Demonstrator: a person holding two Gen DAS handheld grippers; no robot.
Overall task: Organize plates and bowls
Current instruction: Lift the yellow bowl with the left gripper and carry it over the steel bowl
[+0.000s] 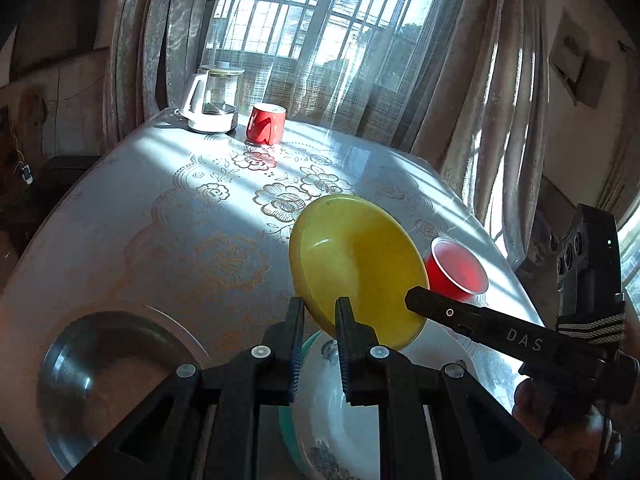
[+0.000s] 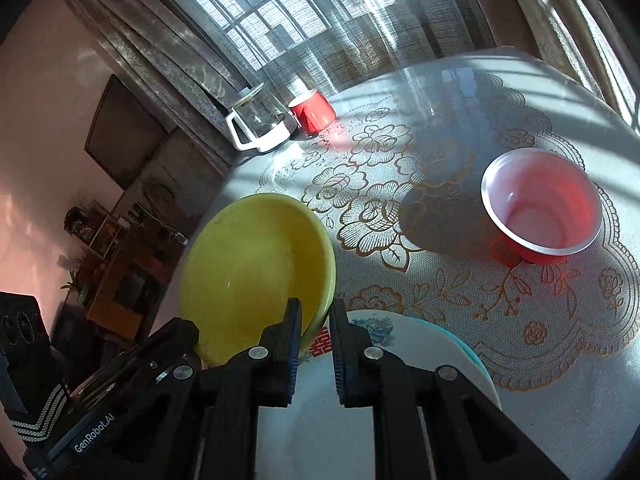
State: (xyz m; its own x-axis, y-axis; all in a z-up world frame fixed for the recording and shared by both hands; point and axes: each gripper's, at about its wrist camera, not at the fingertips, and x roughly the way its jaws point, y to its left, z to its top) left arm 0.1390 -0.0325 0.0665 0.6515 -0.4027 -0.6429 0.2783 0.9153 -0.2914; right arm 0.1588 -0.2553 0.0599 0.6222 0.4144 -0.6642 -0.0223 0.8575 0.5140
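A yellow bowl (image 1: pixel 356 264) is held tilted above a white patterned plate (image 1: pixel 340 412) that rests on a teal plate (image 1: pixel 286 432). My left gripper (image 1: pixel 320 308) is shut on the bowl's near rim. My right gripper (image 2: pixel 314 308) is shut on the rim of the same yellow bowl (image 2: pixel 252 276), and its finger (image 1: pixel 444 310) shows from the right in the left wrist view. The white plate (image 2: pixel 400 344) and the teal plate's edge (image 2: pixel 468 352) lie under the right gripper. A steel bowl (image 1: pixel 108 372) sits at the near left of the table.
A red plastic cup (image 2: pixel 540 208) stands on the floral tablecloth (image 2: pixel 400 200), right of the plates. A red mug (image 1: pixel 266 122) and a glass kettle (image 1: pixel 212 96) stand at the far edge by the curtained window. The left gripper's body (image 2: pixel 24 340) is at lower left.
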